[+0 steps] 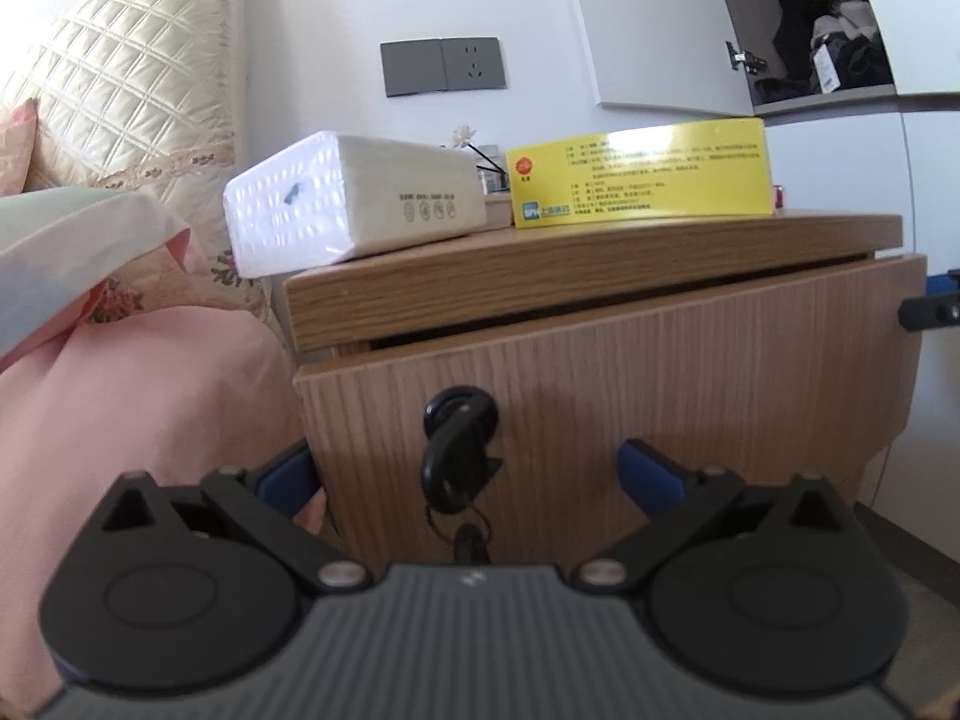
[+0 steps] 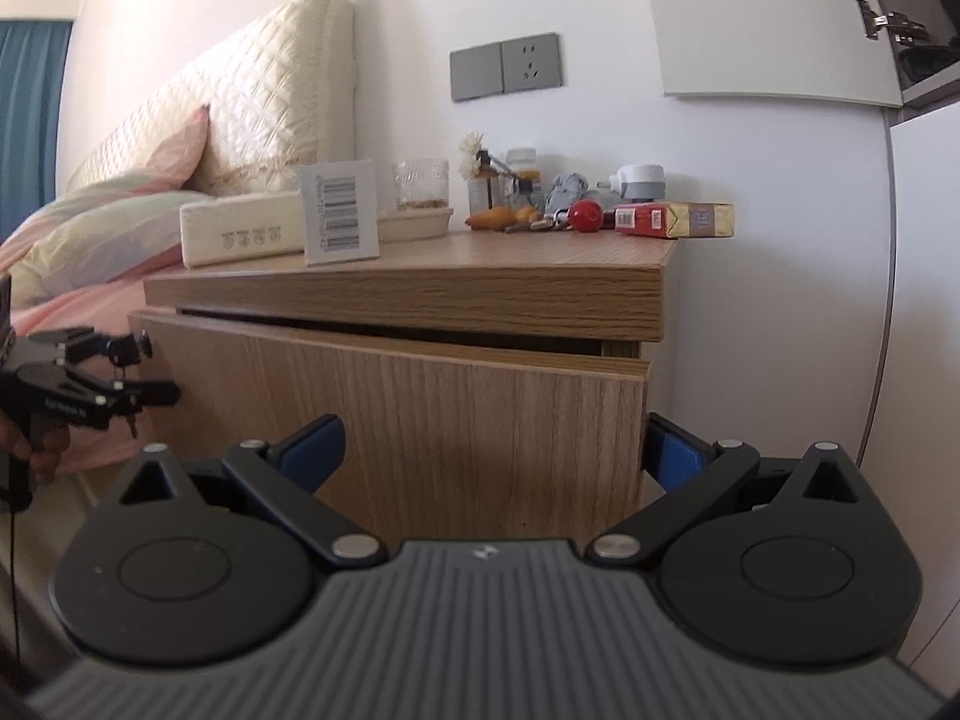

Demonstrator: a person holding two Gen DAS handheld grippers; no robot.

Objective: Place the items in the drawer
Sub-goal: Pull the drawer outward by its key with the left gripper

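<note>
Flanking drawer (image 1: 600,372) key (image 1: 459,456), left gripper (image 1: 468,471) agape

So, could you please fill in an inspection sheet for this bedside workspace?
Surface: wooden nightstand top, crowded.
Job's things: white tissue pack, yellow printed box, red-and-gold carton; wooden drawer front slightly ajar, black key in its lock.
Clutter: glass tumbler, red ball, bottles.
Grippers: left gripper open around the key; right gripper open at the drawer front.
Cables: nothing seen.
Surroundings: quilted cream pillow, grey wall socket.
</note>
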